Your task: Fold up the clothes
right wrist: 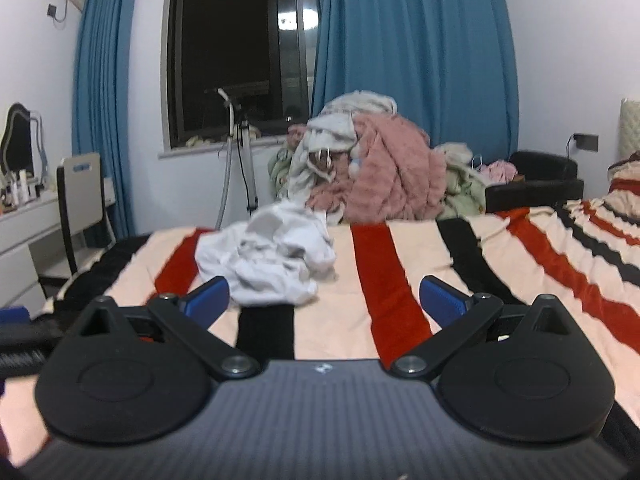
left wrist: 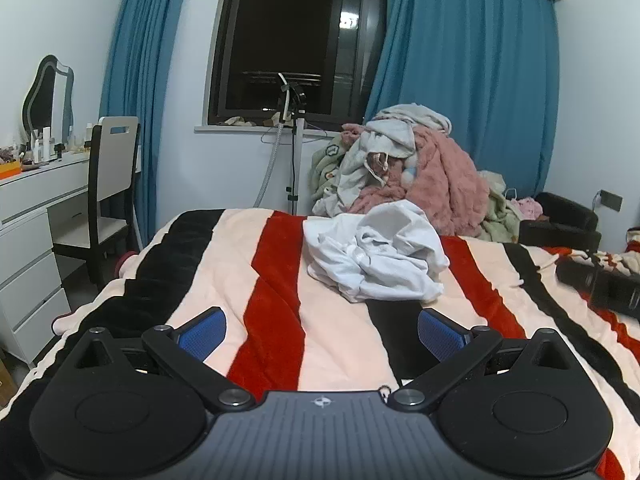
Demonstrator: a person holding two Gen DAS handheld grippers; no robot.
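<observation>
A crumpled white garment (left wrist: 376, 256) lies in a heap on the striped blanket (left wrist: 336, 336) of the bed, ahead and slightly right of my left gripper (left wrist: 322, 330). That gripper is open, its blue pads (left wrist: 204, 330) wide apart with nothing between them. In the right wrist view the same white garment (right wrist: 272, 256) lies ahead to the left, just beyond the left pad of my right gripper (right wrist: 324, 300). The right gripper is open too and holds nothing. Both hover low over the blanket (right wrist: 400, 240), short of the garment.
A tall pile of pink, grey and green clothes (left wrist: 408, 172) stands beyond the bed's far edge. A white dresser (left wrist: 28, 232) with a chair (left wrist: 108, 184) is at the left. A black object (left wrist: 600, 280) lies on the bed at the right. A stand (left wrist: 296, 148) is below the window.
</observation>
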